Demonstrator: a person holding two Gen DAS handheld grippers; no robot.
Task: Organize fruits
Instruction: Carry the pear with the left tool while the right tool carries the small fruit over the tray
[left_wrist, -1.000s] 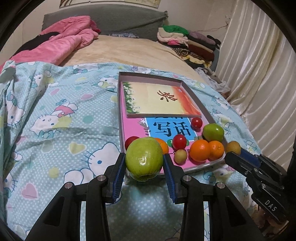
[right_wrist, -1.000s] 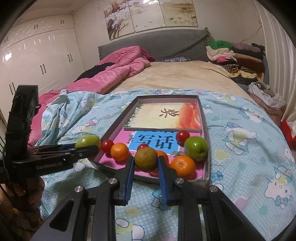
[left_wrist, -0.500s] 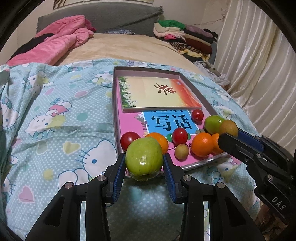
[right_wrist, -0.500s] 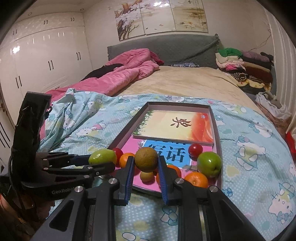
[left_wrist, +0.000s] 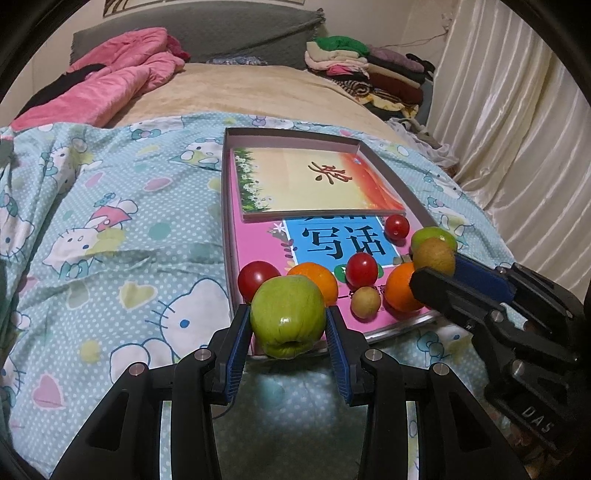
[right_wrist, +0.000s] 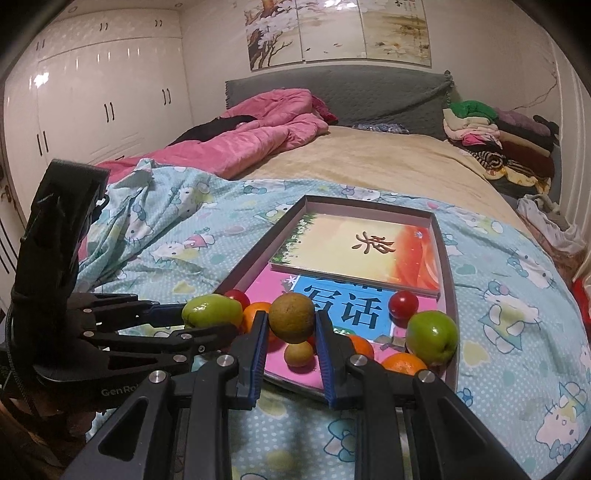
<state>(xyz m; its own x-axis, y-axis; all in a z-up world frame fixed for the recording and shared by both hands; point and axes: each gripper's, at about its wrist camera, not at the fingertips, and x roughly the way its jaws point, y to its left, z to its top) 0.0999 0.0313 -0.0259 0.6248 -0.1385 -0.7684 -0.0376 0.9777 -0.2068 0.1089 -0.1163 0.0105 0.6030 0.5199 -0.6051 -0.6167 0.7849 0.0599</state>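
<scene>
My left gripper is shut on a green apple and holds it above the near edge of a shallow tray. My right gripper is shut on a brown kiwi, raised over the tray's near end. The kiwi also shows in the left wrist view, and the held apple in the right wrist view. In the tray lie another green apple, oranges, red tomatoes and a small brownish fruit.
Two books lie in the tray on a blue cartoon-print quilt. A pink duvet and folded clothes sit at the bed's far end. Curtains hang at right; wardrobes stand at left.
Both grippers have risen and drawn back a little with their fruits; the tray now sits lower and farther in both views. The grips have not changed.
</scene>
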